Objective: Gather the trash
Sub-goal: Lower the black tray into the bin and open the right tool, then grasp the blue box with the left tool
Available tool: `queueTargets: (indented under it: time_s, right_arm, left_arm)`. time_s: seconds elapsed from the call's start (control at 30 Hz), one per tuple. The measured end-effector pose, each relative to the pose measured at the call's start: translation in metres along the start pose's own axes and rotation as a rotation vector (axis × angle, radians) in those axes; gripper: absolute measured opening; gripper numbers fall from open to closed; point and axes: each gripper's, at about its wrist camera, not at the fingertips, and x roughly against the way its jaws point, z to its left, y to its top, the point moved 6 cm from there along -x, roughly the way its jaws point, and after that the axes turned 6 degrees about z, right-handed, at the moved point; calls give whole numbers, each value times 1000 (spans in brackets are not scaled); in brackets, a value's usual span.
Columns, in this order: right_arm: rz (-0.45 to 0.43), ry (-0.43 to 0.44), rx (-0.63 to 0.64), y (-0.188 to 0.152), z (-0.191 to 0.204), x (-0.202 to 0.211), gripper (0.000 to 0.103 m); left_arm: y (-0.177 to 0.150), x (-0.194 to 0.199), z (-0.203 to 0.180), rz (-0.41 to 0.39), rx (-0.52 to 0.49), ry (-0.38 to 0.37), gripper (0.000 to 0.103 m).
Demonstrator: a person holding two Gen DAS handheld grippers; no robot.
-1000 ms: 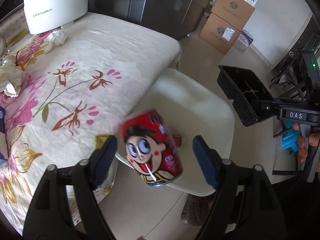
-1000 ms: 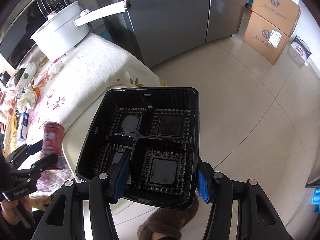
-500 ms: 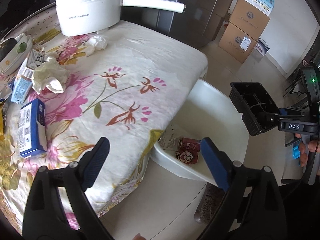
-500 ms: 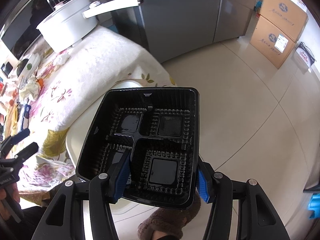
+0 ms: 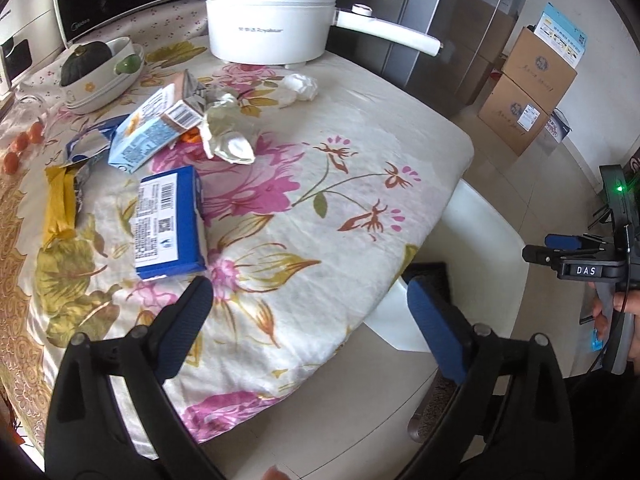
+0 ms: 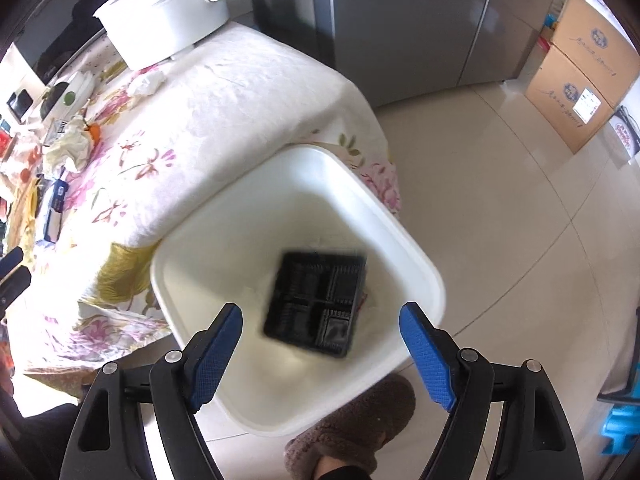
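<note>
My right gripper (image 6: 320, 344) hangs over the white bin (image 6: 420, 264), its jaws opening with nothing pressed between them. The black compartment tray (image 6: 316, 304), blurred, lies down inside the bin. My left gripper (image 5: 308, 320) is over the front edge of the floral table (image 5: 320, 240), jaws still opening and empty. On the table lie a blue box (image 5: 168, 220), a light blue carton (image 5: 148, 136), crumpled paper (image 5: 228, 136), a white tissue ball (image 5: 300, 86) and a yellow wrapper (image 5: 60, 204). The bin (image 5: 488, 240) and the right gripper (image 5: 560, 256) show at the right of the left wrist view.
A white electric pot (image 5: 272, 20) with a long handle stands at the table's back. Stacked bowls with a dark squash (image 5: 100, 68) sit back left, small tomatoes (image 5: 24, 144) at the left. Cardboard boxes (image 5: 524, 96) stand by the wall. A brown slipper (image 6: 352, 432) is beside the bin.
The red can dropped from my left gripper into the bin, and that gripper swung back over the table. My right gripper let go of the black tray, which fell into the bin.
</note>
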Motion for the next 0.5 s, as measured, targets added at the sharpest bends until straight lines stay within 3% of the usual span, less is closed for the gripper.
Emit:
queueTargets:
  time_s: [0.5]
  right_arm:
    - [-5, 40, 61, 17, 58, 5, 85]
  left_arm:
    - [-8, 8, 89, 92, 229, 67, 102]
